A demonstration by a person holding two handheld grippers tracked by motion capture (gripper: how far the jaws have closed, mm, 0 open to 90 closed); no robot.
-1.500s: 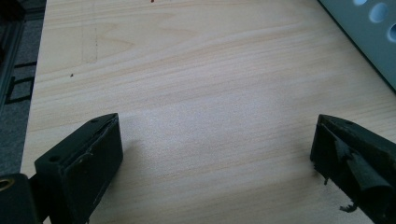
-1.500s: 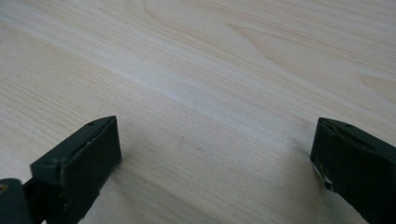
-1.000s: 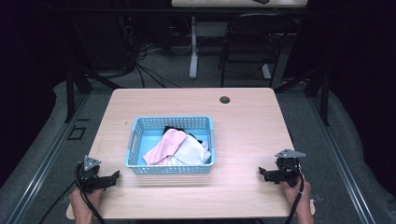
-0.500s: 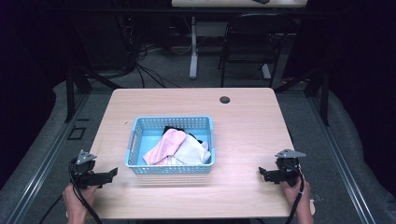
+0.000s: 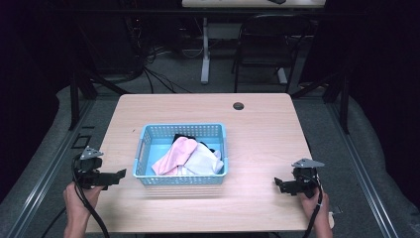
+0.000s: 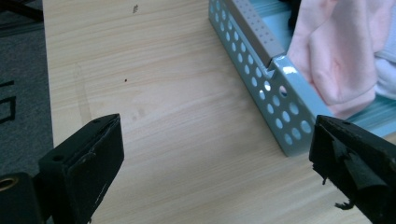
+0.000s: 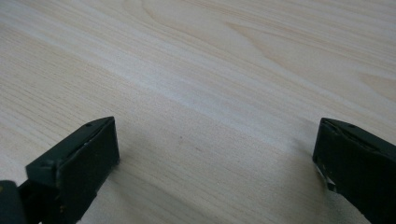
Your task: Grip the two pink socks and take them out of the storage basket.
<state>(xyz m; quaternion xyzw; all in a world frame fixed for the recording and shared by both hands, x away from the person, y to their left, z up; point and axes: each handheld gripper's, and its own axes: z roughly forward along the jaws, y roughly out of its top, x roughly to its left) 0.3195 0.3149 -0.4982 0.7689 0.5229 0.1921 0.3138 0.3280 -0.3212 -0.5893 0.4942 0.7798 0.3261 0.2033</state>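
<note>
Centre frame, a blue basket (image 5: 143, 151) holds pink cloth (image 5: 173, 153) and white cloth (image 5: 203, 161); left gripper (image 5: 119, 174) and right gripper (image 5: 278, 184) gape empty.

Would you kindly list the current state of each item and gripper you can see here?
Left gripper: open, empty, beside the basket's left end.
Right gripper: open, empty, low over bare table.
Blue basket: upright on the table, holding clothes.
Pink garment: crumpled in the basket, on top.
White garment: crumpled beside the pink one.
Black garment: mostly buried under the others.
Table: bare around the basket.
</note>
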